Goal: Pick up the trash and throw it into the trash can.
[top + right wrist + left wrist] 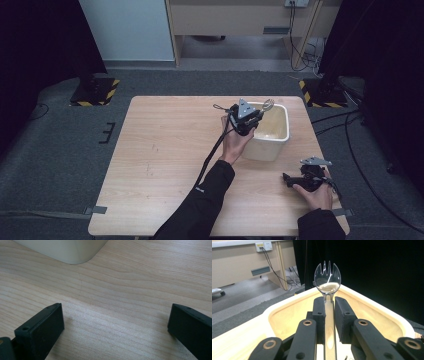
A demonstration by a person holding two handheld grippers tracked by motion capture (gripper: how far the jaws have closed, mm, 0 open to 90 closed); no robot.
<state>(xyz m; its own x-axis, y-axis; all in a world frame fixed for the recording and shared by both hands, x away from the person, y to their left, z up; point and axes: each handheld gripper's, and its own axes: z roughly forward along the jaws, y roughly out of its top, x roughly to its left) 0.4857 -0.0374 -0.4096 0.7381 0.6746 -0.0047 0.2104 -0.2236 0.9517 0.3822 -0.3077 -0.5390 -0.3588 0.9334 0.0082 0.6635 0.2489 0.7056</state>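
Note:
My left gripper (255, 121) hovers over the near left rim of a cream plastic tub (280, 134) and is shut on the handle of a clear plastic spork (327, 280). The spork's head (267, 105) points up and away over the tub's opening (287, 320). My right gripper (290, 178) rests low on the wooden table (165, 150) near the front right corner, jaws wide apart with only bare wood between them. Its fingers (41, 327) face the tub's rounded corner (72, 252).
The tub stands at the table's back right. Cables trail from both grippers, the left one running back along the sleeve. Grey carpet surrounds the table, with black stands at both far corners and a desk with wiring beyond.

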